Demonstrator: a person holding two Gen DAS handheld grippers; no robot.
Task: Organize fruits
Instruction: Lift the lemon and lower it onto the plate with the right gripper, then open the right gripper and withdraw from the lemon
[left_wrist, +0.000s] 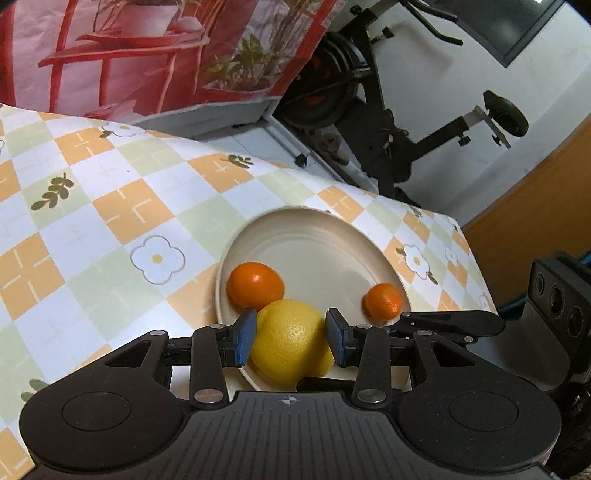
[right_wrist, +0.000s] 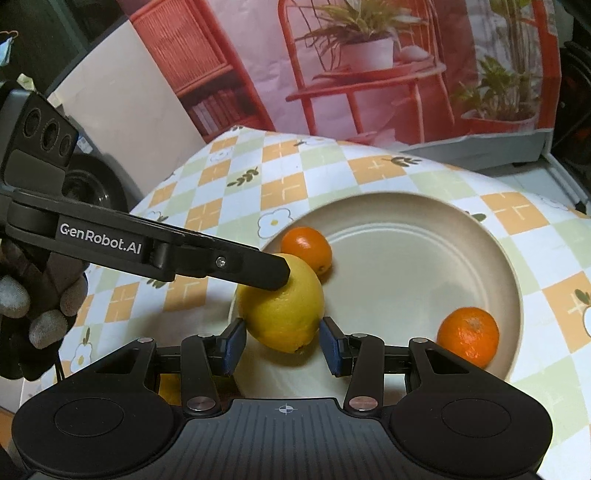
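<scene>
Left gripper (left_wrist: 290, 338) nearest, blue pads pinching the lemon (left_wrist: 291, 341) over the plate's (left_wrist: 317, 236) near rim. Left of lemon: larger orange (left_wrist: 255, 285), touching it. Right: small orange (left_wrist: 382, 301), apart.

Right gripper (right_wrist: 282, 345) partly spread at the same lemon; pad contact unclear.

Judged step: seating the lemon on the plate. Next: release, back off.

Room: plate's far half bare; table edge (left_wrist: 458, 225) close beyond the plate.
</scene>
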